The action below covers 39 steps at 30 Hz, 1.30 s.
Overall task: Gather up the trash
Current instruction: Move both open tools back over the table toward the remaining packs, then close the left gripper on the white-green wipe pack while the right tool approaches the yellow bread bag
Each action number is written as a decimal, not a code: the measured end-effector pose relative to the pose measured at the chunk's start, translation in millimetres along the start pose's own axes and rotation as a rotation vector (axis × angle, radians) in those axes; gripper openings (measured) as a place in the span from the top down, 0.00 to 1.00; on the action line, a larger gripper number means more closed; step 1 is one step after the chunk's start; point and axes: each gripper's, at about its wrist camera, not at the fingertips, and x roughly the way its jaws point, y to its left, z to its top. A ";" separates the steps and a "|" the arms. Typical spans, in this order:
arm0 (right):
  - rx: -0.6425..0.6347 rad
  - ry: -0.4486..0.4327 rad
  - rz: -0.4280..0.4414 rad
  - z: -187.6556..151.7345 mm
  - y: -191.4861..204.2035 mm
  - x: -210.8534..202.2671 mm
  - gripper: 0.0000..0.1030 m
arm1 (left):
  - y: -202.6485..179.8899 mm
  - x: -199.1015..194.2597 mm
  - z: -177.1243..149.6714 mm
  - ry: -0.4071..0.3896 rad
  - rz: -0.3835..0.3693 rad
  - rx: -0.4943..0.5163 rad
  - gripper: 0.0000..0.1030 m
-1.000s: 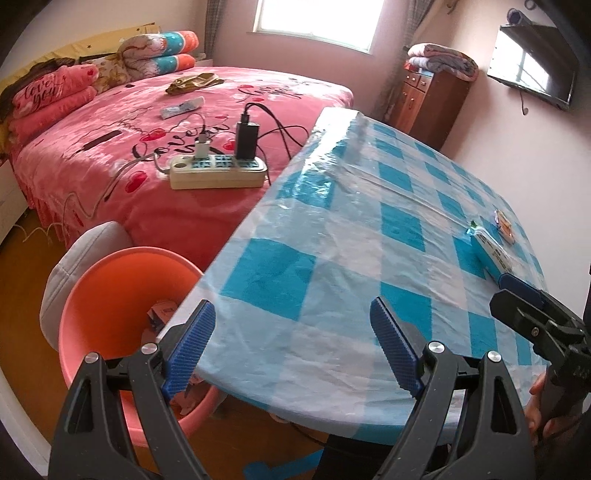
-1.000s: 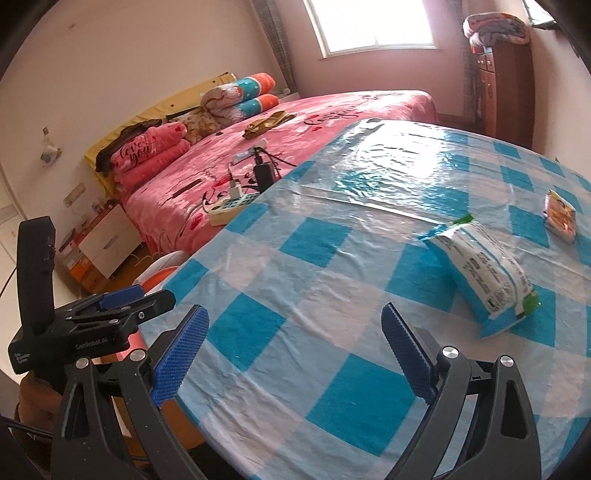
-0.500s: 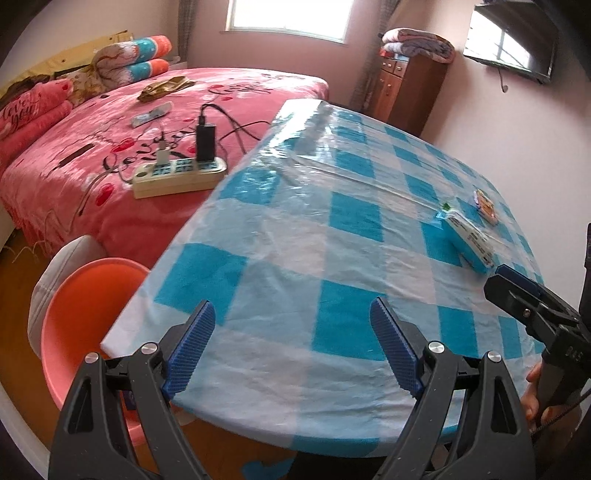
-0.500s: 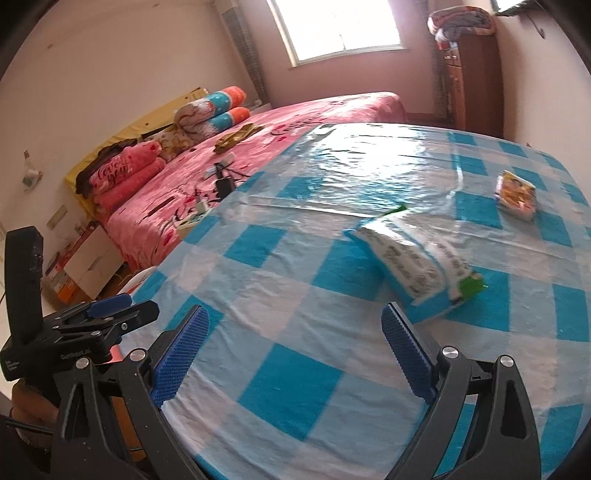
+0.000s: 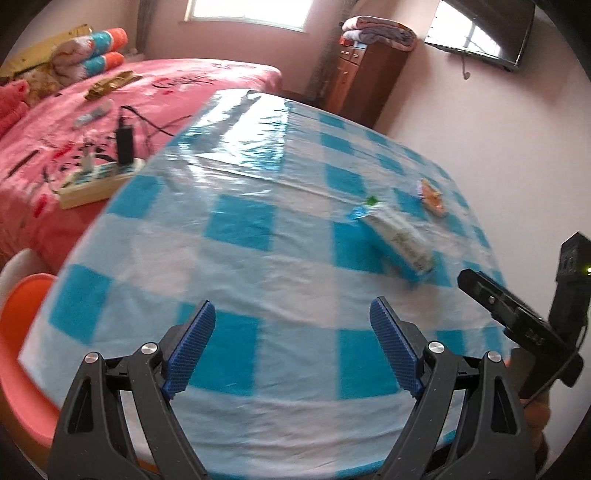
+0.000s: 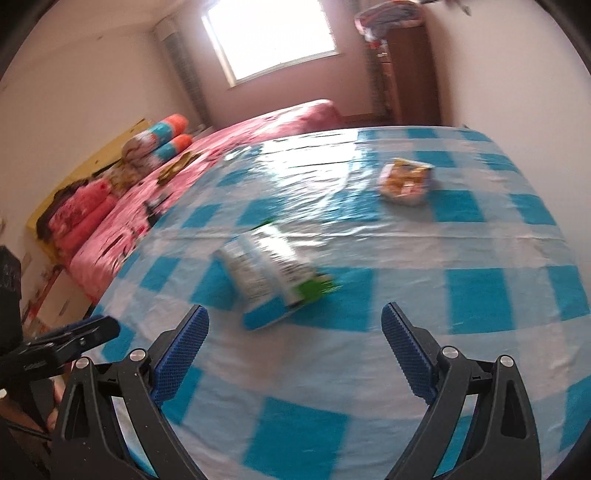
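Two grippers hang above the near edge of the counter (image 5: 258, 266), each pointing forward and down over its blue-and-white checked plastic cloth. The left gripper (image 5: 293, 350) is over the near left part; the right gripper (image 6: 293, 354) is beside it to the right, and each shows at the edge of the other's view.

The bed (image 5: 55, 122), pink and large, runs along the counter's left side under a bright window (image 6: 273, 40). A wooden cabinet (image 5: 362, 81) stands by the far wall with folded blankets on top, and a dark screen (image 5: 484, 33) hangs on the right wall. An orange bin (image 5: 18, 350) sits low by the counter's near left corner. A power strip (image 5: 98, 181) with plugs and cables lies on the bed just beside the counter's edge.

The larger trash, a white, blue and green bag (image 6: 269, 273), lies flat on the counter just ahead of the right gripper. The small orange-and-yellow packet (image 6: 406, 181) lies farther back, well apart from the bag.

Both pairs of jaws stand wide, with nothing between them and touching nothing.
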 end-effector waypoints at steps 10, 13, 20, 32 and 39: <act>0.082 -0.027 -0.125 22.5 -69.7 -4.8 0.09 | -56.2 36.4 19.6 0.064 -0.096 0.044 0.16; 0.090 -0.028 -0.151 28.8 -83.6 -2.8 0.09 | -72.8 47.0 27.1 0.074 -0.110 0.063 0.16; 0.100 -0.015 -0.166 42.2 -100.9 12.3 0.09 | -98.3 71.4 44.4 0.092 -0.064 0.077 0.16; 0.147 0.027 -0.123 64.1 -114.9 41.8 0.09 | -108.7 107.5 56.8 0.138 0.000 0.072 0.16; 0.132 0.081 -0.108 77.8 -108.3 48.1 0.09 | -114.5 119.3 64.6 0.160 0.038 0.108 0.16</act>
